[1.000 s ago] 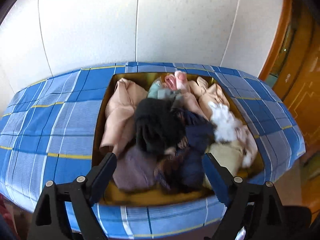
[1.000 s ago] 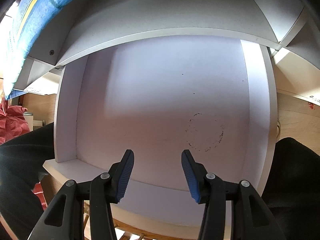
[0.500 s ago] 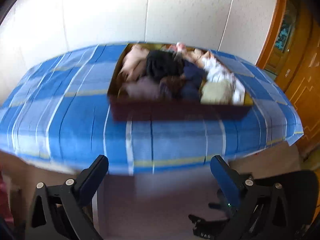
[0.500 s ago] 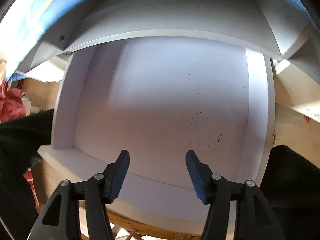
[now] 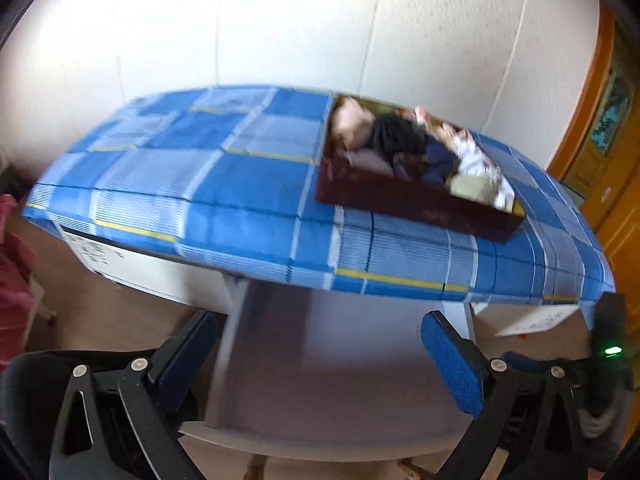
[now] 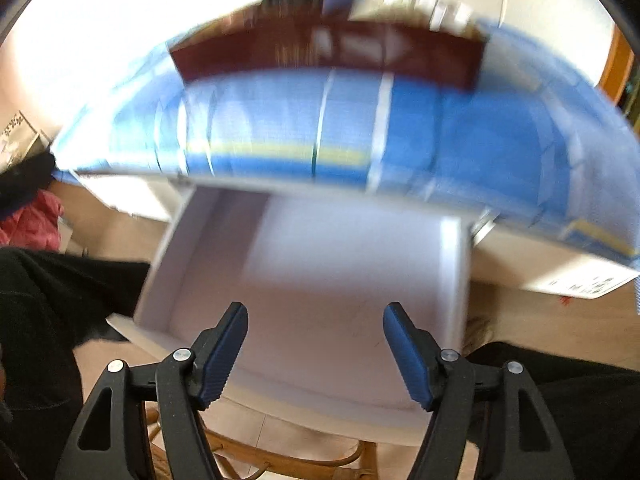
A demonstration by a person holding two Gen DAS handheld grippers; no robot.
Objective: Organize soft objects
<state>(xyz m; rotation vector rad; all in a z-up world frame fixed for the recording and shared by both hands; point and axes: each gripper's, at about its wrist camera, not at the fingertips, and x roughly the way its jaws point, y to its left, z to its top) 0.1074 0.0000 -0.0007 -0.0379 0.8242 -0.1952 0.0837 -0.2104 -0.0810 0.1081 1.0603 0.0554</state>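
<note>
A dark red box (image 5: 416, 200) full of soft items, pink, black, navy and white cloths (image 5: 400, 140), sits on the blue plaid cloth (image 5: 200, 184) at the right of the table. The box also shows blurred in the right wrist view (image 6: 328, 58). My left gripper (image 5: 320, 356) is open and empty, low in front of the table edge. My right gripper (image 6: 316, 344) is open and empty over an open white drawer (image 6: 320, 280) below the table.
The white drawer (image 5: 320, 360) juts out under the table. A wooden chair (image 6: 280, 460) stands beneath it. Red fabric (image 5: 12, 280) lies at the left. A wooden door (image 5: 612, 160) is at the right. A white wall is behind the table.
My left gripper has pulled back from over the box and dropped below the table edge, shifting left. My right gripper has tilted up out of the drawer and opened wider.
</note>
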